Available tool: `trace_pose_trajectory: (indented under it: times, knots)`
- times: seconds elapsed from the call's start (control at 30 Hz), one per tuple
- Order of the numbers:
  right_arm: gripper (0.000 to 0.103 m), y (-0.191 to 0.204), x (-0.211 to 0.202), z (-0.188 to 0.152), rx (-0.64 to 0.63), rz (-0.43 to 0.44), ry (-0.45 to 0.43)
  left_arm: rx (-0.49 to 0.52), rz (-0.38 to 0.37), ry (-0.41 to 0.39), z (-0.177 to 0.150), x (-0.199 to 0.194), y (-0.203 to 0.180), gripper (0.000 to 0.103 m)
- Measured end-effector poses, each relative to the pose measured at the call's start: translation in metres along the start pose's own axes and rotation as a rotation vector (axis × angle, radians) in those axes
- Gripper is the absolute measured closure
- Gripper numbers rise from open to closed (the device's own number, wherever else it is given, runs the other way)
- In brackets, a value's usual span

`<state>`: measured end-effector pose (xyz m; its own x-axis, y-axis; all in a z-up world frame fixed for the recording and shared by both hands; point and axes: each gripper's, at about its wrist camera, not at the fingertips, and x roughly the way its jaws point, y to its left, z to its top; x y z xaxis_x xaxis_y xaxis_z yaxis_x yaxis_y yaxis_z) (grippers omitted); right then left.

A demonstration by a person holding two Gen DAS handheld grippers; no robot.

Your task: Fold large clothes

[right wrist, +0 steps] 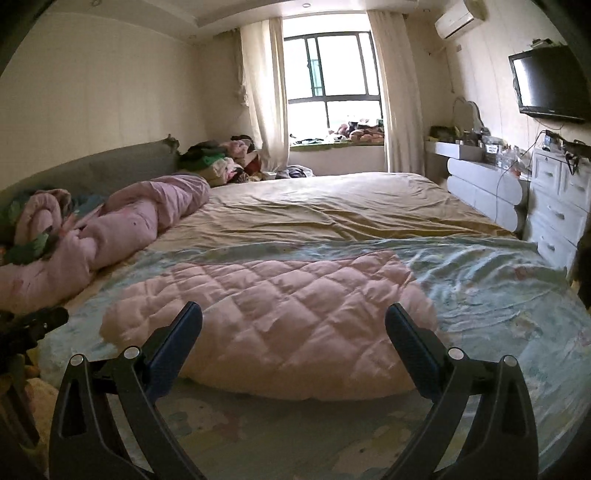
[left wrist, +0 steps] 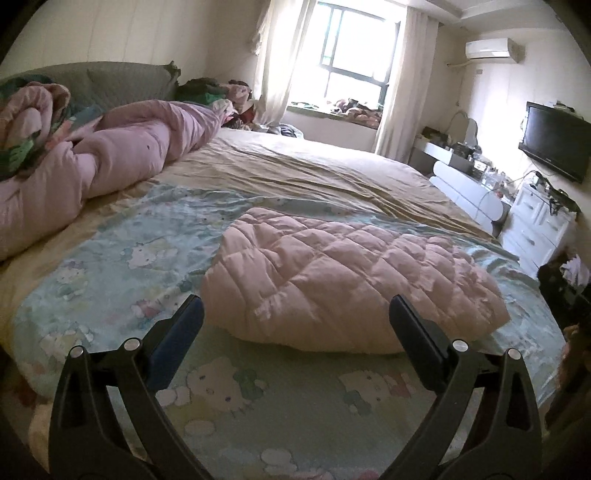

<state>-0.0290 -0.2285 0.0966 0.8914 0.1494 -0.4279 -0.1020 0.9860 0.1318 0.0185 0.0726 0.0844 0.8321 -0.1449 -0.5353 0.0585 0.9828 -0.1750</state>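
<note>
At the far left of the bed, a rolled pink duvet point(left wrist: 122, 155) lies against the grey headboard point(left wrist: 122, 79), with a bundle of pink and green bedding point(left wrist: 29, 122) beside it. The left gripper point(left wrist: 295, 314) hangs above the near edge of the bed with its jaws spread wide and nothing between them. Just beyond its fingertips point(left wrist: 192, 306) lies the folded pink quilted coat point(left wrist: 347, 280), a puffy bundle resting on the pale blue cartoon-print sheet point(left wrist: 122, 254); past that sheet is a tan bedspread point(left wrist: 314, 166). The right gripper point(right wrist: 293, 317) is likewise spread wide and empty, held over the near edge of the coat without touching it. Behind the bed, a heap of clothes point(right wrist: 221, 158) sits near the curtained window point(right wrist: 332, 70). To the right stand a white dresser point(right wrist: 557, 206), a wall-mounted television point(right wrist: 546, 85) and an air conditioner point(right wrist: 458, 18).
</note>
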Motion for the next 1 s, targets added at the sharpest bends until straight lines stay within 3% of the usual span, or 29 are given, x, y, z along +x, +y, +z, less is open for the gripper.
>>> trace_pose_trajectory:
  times: [0.13,0.27,0.5,0.63,1.0]
  knots:
    - [0.004,0.014,-0.009,-0.016,-0.020,-0.030,-0.014,0.039,-0.040,-0.008,-0.010,-0.014,-0.008,0.009]
    - [0.004,0.021,-0.014,-0.028,-0.017,-0.020,0.016,0.093,-0.031,-0.001,-0.025,-0.024,-0.019,0.009]
    - [0.004,0.043,-0.019,-0.068,0.018,0.033,0.107,0.045,-0.018,0.060,-0.054,-0.017,-0.010,0.009]
    - [0.004,0.064,-0.020,-0.084,-0.079,0.030,0.128,0.029,-0.012,0.064,-0.060,-0.016,-0.007,0.009]
    - [0.004,0.072,-0.016,-0.087,-0.077,0.044,0.154,0.023,0.009,0.060,-0.062,-0.020,-0.006,0.009]
